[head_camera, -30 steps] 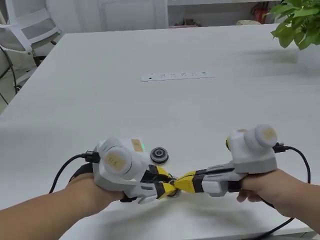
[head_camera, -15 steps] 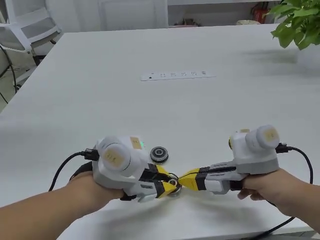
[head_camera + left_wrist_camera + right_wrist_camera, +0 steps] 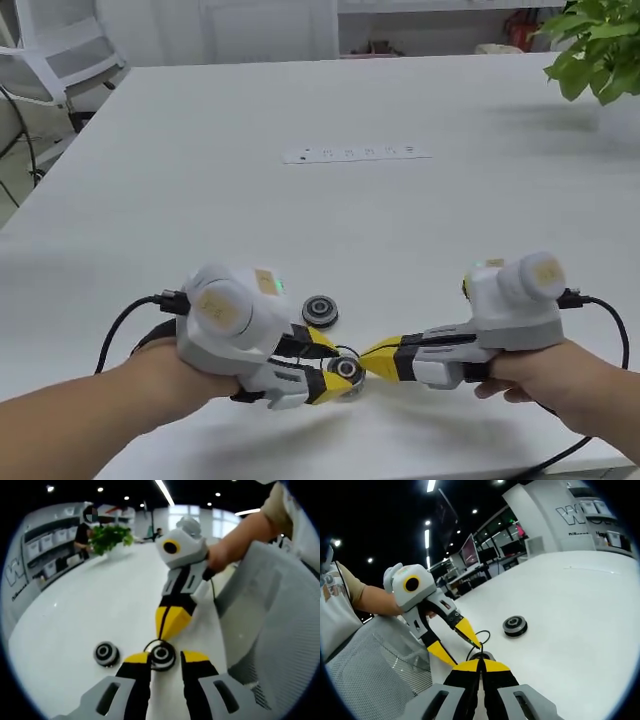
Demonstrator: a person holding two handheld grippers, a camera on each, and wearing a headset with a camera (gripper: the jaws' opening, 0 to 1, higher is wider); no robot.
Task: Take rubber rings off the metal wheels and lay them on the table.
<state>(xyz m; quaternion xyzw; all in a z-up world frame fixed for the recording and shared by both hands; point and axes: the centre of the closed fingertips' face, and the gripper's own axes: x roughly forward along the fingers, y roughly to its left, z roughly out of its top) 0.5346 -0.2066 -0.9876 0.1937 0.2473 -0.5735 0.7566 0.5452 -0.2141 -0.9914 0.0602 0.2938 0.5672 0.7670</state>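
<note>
The white table [image 3: 400, 230] carries a spare metal wheel [image 3: 320, 310]. Near the table's front edge, the left gripper [image 3: 340, 371] clamps a second wheel [image 3: 162, 656]. The right gripper [image 3: 368, 352], jaws together, apparently pinches that wheel's thin rubber ring [image 3: 150, 643].

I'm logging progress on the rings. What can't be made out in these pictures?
1. How much of the rubber ring is seated on the held wheel: the right hand-held gripper tip covers it, left gripper view.
2. Whether the loose wheel carries a ring: too small, head view.
3. Sockets of the power strip: too small, head view.
</note>
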